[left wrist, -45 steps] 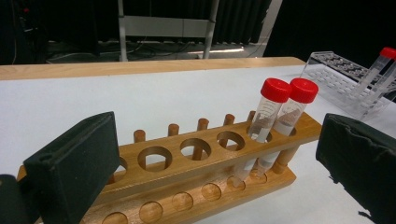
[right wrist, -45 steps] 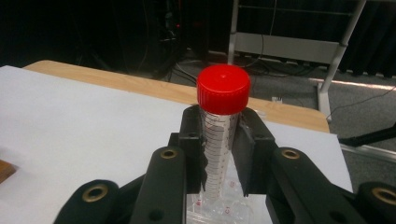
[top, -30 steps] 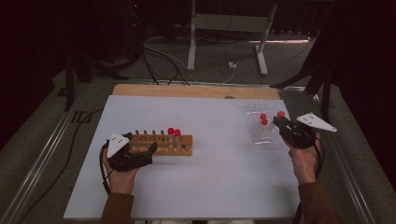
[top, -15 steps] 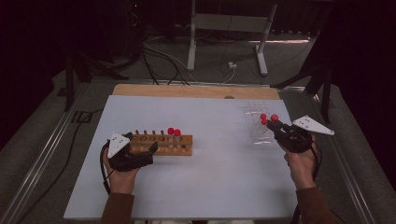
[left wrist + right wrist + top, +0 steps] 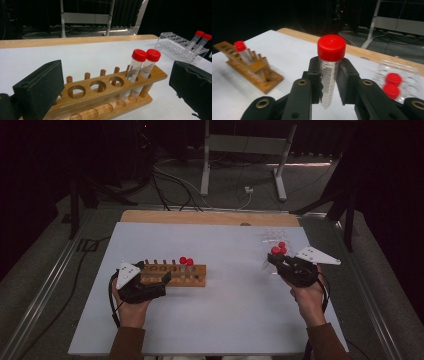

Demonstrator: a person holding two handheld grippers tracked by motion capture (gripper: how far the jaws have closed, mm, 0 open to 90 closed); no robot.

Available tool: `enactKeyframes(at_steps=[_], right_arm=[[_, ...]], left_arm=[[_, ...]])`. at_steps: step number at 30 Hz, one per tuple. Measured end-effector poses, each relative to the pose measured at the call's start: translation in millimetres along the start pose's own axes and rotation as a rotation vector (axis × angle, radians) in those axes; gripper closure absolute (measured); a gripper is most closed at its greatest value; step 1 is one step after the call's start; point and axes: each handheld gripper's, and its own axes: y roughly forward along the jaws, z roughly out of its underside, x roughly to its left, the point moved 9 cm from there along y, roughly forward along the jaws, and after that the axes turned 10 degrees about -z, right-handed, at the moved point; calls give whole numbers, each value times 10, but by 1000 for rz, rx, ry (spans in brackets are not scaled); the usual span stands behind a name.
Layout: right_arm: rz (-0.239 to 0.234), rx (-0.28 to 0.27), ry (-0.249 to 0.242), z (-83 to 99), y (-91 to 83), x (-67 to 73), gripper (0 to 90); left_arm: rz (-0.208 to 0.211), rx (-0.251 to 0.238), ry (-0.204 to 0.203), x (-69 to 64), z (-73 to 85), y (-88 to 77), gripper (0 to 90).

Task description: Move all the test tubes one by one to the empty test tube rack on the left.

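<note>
Right now the right gripper is clenched on a red-capped tube, which stands upright between its two black jaws with the red cap above them and the clear, marked body running down between the pads. Seen from the high view, this gripper is held near the right edge of the table, just beside a clear plastic rack that sits toward the far right corner and holds two more red-capped tubes. The left gripper is at the near left part of the table, its jaws spread apart on either side of the left end of a wooden rack; the left gripper view shows the pads standing clear of the wood, so it grips nothing. That wooden rack lies lengthwise across the left half of the table, with a row of round holes and pegs along it. Two capped tubes lean side by side in the holes at its right end, touching each other; the other holes are vacant. The wooden rack and the clear rack are well apart.
</note>
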Motion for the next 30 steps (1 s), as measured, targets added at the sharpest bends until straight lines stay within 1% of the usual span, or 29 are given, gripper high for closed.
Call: enactKeyframes(at_steps=[1, 3, 4, 5, 6, 10, 11, 13, 14, 15, 17, 19, 20, 22, 25, 27, 28, 30], right_arm=[[0, 0, 0, 0, 0, 0, 740], [-16, 4, -2, 0, 32, 67, 740], [-34, 9, -6, 2, 71, 131, 740], [-34, 9, -6, 2, 71, 131, 740], [-42, 12, -6, 5, 90, 164, 740], [-75, 22, -4, 15, 159, 276, 740], [-81, 22, -6, 13, 174, 299, 740], [-96, 23, -6, 8, 203, 347, 740], [-110, 24, -8, -2, 231, 394, 740], [-110, 24, -8, -2, 231, 394, 740], [-129, 29, -13, -17, 263, 466, 740], [-133, 31, -15, -24, 273, 486, 740], [-144, 34, -17, -44, 292, 527, 740], [-154, 34, -17, -69, 313, 565, 740], [-165, 38, -18, -86, 337, 606, 740], [-182, 47, -23, -100, 383, 680, 740], [-182, 47, -23, -100, 383, 680, 740], [-192, 52, -30, -108, 413, 732, 739]], left_arm=[[2, -3, 4, -10, -11, -7, 5], [7, -9, 6, -32, -30, -15, 5], [9, -12, 5, -46, -38, -18, 5], [10, -13, 9, -60, -44, -23, 5], [11, -15, 13, -79, -52, -29, 5], [0, -22, 50, -177, -103, -53, 13], [2, -21, 55, -213, -113, -54, 13], [19, -23, 68, -294, -132, -57, 13], [26, -22, 77, -335, -140, -56, 12], [35, -21, 89, -377, -148, -51, 12], [53, -13, 111, -464, -158, -36, 12], [68, -7, 131, -554, -162, -18, 12], [72, -2, 143, -598, -159, -9, 12], [85, 2, 163, -692, -153, 7, 12], [109, 8, 184, -837, -141, 38, 12], [118, 12, 198, -928, -134, 60, 12], [123, 13, 201, -974, -131, 71, 12], [133, 12, 214, -1062, -128, 88, 13]])
